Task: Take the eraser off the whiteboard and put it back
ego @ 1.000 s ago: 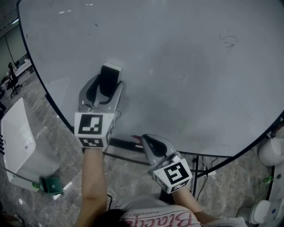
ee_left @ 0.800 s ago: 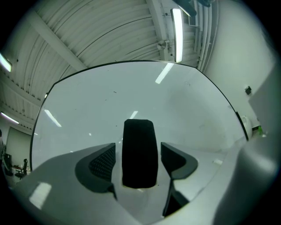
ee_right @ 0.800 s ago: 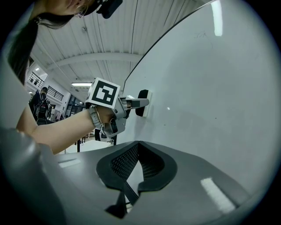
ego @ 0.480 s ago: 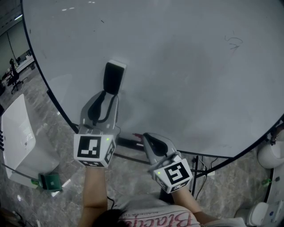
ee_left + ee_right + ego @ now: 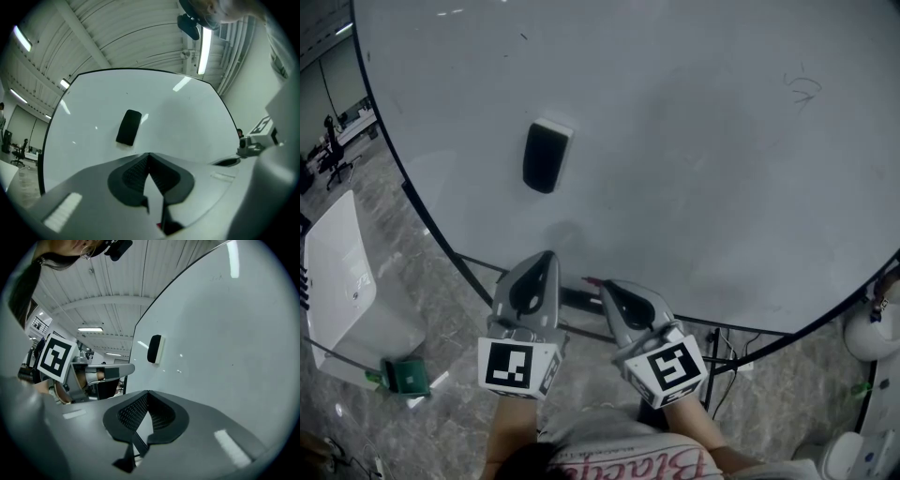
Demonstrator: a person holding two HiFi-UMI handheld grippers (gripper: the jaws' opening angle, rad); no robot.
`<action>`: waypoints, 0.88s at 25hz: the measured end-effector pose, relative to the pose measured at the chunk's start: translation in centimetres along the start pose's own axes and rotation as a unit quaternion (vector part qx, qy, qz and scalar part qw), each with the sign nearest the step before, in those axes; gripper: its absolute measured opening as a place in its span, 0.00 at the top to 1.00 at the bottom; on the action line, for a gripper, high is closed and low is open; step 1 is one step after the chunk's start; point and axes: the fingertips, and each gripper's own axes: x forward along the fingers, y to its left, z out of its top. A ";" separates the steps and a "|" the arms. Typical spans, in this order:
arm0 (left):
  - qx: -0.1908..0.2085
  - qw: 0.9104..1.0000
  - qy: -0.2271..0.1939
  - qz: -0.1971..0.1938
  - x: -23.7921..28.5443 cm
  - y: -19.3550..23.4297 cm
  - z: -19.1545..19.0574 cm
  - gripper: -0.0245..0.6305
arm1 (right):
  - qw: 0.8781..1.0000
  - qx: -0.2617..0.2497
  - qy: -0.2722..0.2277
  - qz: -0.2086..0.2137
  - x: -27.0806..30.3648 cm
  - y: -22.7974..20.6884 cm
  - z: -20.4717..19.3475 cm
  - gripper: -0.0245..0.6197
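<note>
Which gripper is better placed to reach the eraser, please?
Left, probably: the left gripper sits directly below the eraser, pointing at it; the right gripper lies off to the side. Both are shut, empty; the left's jaws just closed.

- The head view sits above the person and looks steeply down the face of the whiteboard (image 5: pixel 694 169) to the floor. The left gripper (image 5: pixel 547 257) and right gripper (image 5: pixel 606 287) are close beneath it at the lower edge.
- The left gripper view looks along its own jaws, tilted up at the board from fairly near, with the ceiling above (the right gripper crowds its right edge).
- The right gripper view looks slantwise along the board, which fills its right side; the left gripper shows at its left.
- All three views share the eraser (image 5: pixel 547 156) on the board.
</note>
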 end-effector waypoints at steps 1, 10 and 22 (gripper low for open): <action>-0.007 1.000 0.003 -0.001 -0.3 -0.3 -0.5 0.96 | 1.000 -0.004 0.002 0.000 0.0 0.0 -0.1 0.96; -0.030 0.999 0.030 -0.026 -1.9 -2.8 -3.4 0.96 | 1.000 -0.026 0.001 0.004 -0.1 0.4 0.0 0.96; -0.046 0.997 0.044 -0.041 -2.7 -4.3 -4.5 0.96 | 1.000 -0.030 -0.005 -0.004 -0.5 0.2 0.4 0.96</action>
